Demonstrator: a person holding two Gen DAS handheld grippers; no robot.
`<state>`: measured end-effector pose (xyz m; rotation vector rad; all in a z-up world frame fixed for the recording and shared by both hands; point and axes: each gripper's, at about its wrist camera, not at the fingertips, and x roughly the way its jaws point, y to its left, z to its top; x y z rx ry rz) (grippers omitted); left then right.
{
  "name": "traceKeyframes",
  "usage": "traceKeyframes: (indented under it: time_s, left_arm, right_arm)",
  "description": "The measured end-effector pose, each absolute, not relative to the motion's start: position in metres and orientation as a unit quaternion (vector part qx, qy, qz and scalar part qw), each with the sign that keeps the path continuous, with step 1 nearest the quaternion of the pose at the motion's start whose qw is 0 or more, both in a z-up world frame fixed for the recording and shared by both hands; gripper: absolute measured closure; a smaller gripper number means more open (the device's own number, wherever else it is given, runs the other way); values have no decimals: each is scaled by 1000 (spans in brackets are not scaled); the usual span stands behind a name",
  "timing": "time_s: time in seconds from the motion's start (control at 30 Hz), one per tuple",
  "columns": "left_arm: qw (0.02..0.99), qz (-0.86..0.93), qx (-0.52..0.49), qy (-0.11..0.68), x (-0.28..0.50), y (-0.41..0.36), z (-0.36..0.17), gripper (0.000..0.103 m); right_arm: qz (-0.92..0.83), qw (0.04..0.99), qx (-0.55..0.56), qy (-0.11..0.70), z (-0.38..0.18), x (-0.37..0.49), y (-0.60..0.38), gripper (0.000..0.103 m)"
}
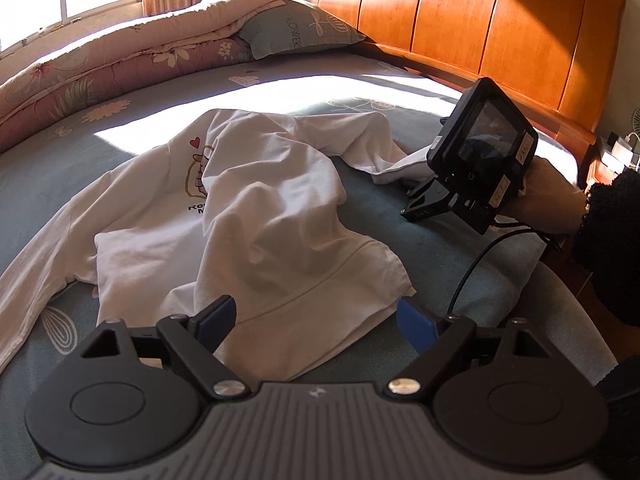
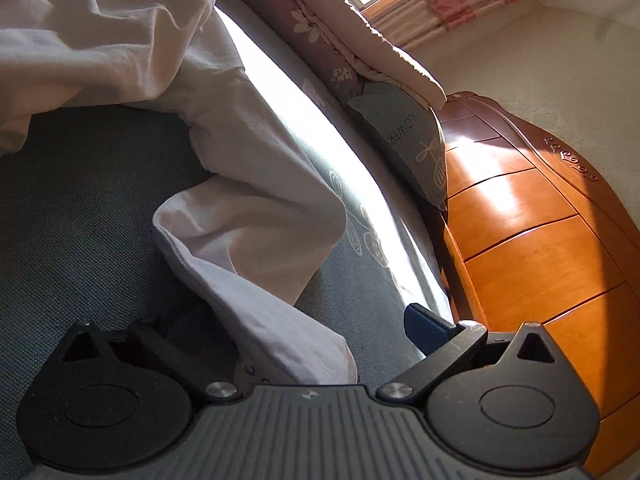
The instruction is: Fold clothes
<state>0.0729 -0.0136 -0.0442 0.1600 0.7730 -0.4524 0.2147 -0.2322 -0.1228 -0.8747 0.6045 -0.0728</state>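
Garment: white long-sleeved cotton top [image 1: 260, 216] with a small red heart and cartoon print on the chest, lying crumpled on the bed, body bunched in the middle, one sleeve trailing toward the near left edge.
Bed: grey-blue sheet with pale flower outlines [image 1: 360, 92], partly in sunlight.
Left gripper: black two-finger tool with blue pads [image 1: 320, 322], poised over the near hem of the top; jaws spread wide, cloth visible between them, pads not pressing on it.
Right gripper: black two-finger tool carrying a small camera with a screen [image 1: 416, 204], held by a hand [image 1: 556, 196] in a dark fuzzy sleeve, low over the sheet at the right sleeve of the top.
Right jaws: in its own view [image 2: 288, 344] they stand apart, with the white sleeve end [image 2: 280, 320] lying between them; one finger is hidden under the cloth, so contact cannot be told.
Bedding: folded floral quilt [image 1: 120, 52] and grey-blue pillow [image 1: 296, 28] along the far side.
Headboard: glossy orange wooden panels [image 1: 500, 28].
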Motion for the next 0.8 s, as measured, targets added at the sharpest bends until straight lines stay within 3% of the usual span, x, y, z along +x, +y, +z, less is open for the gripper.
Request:
traceKeyframes:
  time_s: [0.13, 0.33, 0.5, 0.7, 0.77, 0.8]
  left_arm:
    - [898, -218, 78, 374, 72, -13, -45, 15]
    - [899, -213, 70, 376, 72, -9, -46, 15]
    - [896, -224, 77, 376, 71, -14, -47, 15]
    - [897, -223, 75, 374, 69, -15, -46, 15]
    - [898, -221, 73, 374, 67, -14, -45, 15]
    - [898, -221, 72, 374, 67, -13, -45, 15]
  right_arm:
    - [-32, 867, -400, 295, -119, 208, -240, 0]
    - [-24, 827, -476, 299, -121, 209, -245, 1]
    - [30, 814, -481, 323, -123, 205, -240, 23]
    - [71, 788, -517, 328, -125, 204, -235, 26]
    - [79, 793, -501, 337, -124, 201, -236, 38]
    - [85, 794, -497, 340, -125, 199, -236, 49]
